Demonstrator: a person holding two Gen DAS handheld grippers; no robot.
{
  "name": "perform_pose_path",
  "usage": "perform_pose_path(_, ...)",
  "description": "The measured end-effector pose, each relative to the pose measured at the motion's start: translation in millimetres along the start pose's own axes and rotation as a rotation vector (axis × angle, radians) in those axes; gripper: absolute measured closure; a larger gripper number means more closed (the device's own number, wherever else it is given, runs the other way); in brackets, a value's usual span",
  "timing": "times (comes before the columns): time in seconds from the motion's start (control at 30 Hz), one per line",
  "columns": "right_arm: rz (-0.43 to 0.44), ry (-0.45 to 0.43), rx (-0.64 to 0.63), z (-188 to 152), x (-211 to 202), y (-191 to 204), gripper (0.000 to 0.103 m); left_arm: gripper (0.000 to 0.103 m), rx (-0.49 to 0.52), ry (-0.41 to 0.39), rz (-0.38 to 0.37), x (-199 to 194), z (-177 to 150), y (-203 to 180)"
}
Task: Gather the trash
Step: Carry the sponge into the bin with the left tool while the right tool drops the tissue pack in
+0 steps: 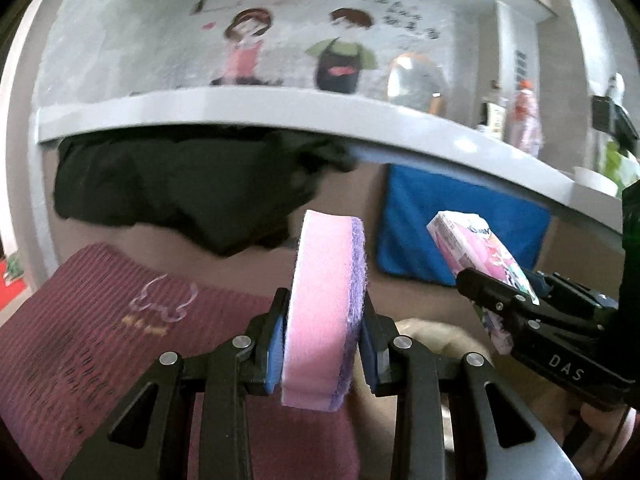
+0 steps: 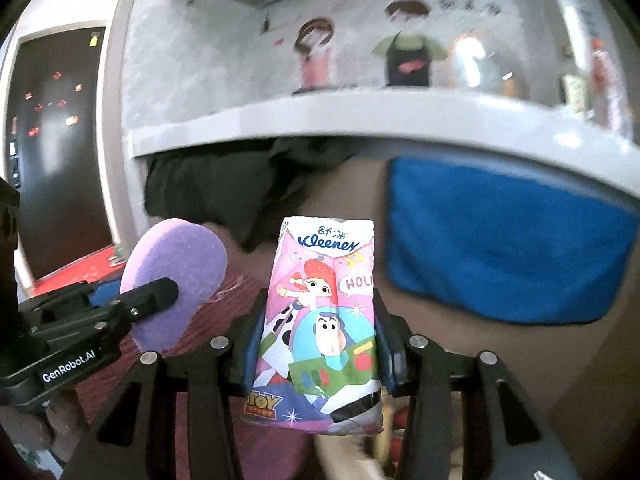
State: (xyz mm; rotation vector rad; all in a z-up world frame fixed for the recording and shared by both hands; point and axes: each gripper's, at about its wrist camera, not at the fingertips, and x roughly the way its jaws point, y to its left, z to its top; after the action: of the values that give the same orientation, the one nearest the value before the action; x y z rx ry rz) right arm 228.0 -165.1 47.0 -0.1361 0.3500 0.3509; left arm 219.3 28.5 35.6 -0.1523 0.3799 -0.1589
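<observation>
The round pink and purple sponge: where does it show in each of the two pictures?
Left wrist view: the round pink and purple sponge stands edge-on at centre, pinched in the left claw.
Right wrist view: its purple face shows at lower left, beside the Kleenex tissue pack.
Shared landmark: the blue cloth hanging under the white counter edge.

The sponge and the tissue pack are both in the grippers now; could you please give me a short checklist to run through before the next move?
1. Left gripper shut on the pink-and-purple sponge: ok.
2. Right gripper shut on the Kleenex tissue pack: ok.
3. Sponge seated between both pads, standing on edge: ok.
4. Tissue pack upright, not slipping: ok, though its lower end is crumpled.
5. Grippers apart from each other: ok.
6. Trash bin or bag to drop into: cannot tell, none is in view.
</observation>
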Motion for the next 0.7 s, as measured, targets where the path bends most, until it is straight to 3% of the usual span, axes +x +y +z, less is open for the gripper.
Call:
perform_pose_path(0.27,-0.109,-0.017,0.023,-9,-15,-46,0.061,0.070,0.072,0.009,-0.041,14,-7,-63)
perform_pose_path(0.7,-0.143,0.036,0.118,-43,-2,-87,0.061,0.070,0.093,0.094,-0.010,56,-33,-91)
